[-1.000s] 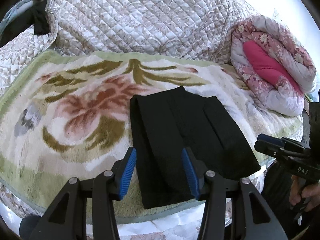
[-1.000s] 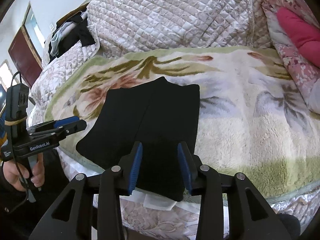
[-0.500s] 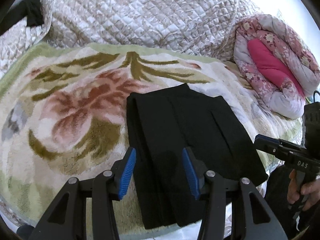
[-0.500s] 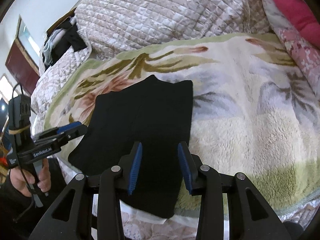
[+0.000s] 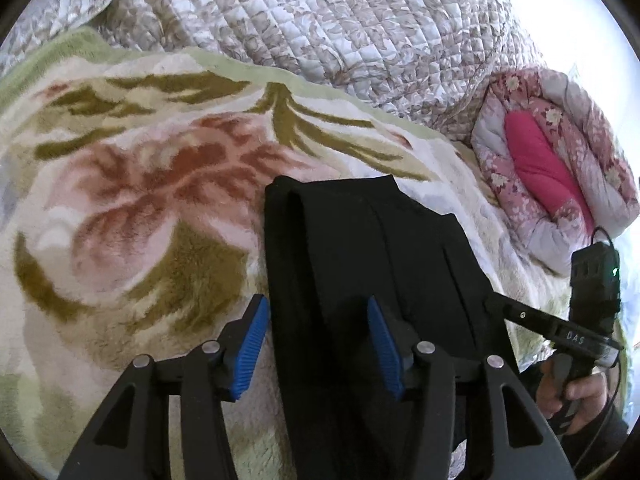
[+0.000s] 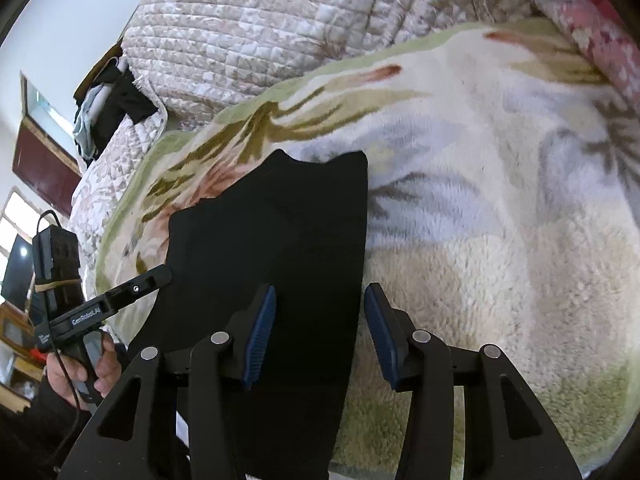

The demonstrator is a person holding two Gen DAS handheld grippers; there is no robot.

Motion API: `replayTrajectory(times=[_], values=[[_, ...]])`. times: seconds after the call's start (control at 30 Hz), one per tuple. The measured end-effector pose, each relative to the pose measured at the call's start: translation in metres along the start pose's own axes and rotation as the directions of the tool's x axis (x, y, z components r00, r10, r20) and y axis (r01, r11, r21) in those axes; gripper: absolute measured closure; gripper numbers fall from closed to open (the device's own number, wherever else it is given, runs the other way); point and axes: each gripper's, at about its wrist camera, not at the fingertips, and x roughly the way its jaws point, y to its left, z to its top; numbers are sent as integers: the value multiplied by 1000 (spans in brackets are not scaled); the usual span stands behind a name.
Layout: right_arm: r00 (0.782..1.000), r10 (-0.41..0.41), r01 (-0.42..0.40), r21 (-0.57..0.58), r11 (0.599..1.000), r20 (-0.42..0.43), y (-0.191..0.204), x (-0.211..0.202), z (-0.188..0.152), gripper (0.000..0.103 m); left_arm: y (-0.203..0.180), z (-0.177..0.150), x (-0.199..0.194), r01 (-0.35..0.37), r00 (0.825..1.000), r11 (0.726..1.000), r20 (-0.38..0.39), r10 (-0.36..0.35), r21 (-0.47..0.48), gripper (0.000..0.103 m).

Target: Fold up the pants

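Already folded lengthwise, black pants (image 5: 372,280) lie centre frame on floral fleece blanket (image 5: 132,216) over bed; crosswise fold likely left. Left hand-held gripper (image 5: 316,344), jaws just opened wider, straddles near left edge, pads clear. Right hand-held gripper (image 6: 320,332), also just widening, brackets right edge, gripping nothing.

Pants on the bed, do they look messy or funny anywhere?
A little. The black pants lie folded on the flowery blanket, but their near end hangs over the bed's edge, and the far end is uneven, with a notch.
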Motion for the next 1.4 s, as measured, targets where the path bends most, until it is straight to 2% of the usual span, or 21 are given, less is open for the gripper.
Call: replayTrajectory(times=[0.37,0.63,0.7,0.77,0.8,0.9,1.07,1.23,1.4], values=[[996,87,-86,36,996,-27,-1,-3,-20,56,3,-18,-6,56,998,998,20,-55,-26,45],[996,87,-87,29,996,-27,2,9,-6,56,3,-2,10,68,998,997,18,-68,-22,42],[996,81,-81,24,996,-29,4,6,-7,57,1,-4,7,59,998,998,20,-58,-14,45],[996,76,-76,21,997,-36,5,4,-10,66,-2,-10,1,44,999,999,25,-44,-6,50],[996,81,-80,26,996,-38,5,3,-13,67,-3,-12,-2,39,999,999,26,-38,-6,54],[996,83,-82,29,996,-39,4,3,-18,70,-6,-20,-6,21,999,1000,28,-21,-2,56],[997,63,-62,17,998,-43,8,13,-8,72,-8,-11,1,1,1000,1000,15,-1,4,58],[999,30,-30,-5,1000,-24,19,4,-6,85,-20,-8,-11,-41,999,999,31,40,35,74],[999,40,-39,-51,998,19,39,-11,-1,87,-36,-2,-25,-57,997,995,58,52,82,82]])
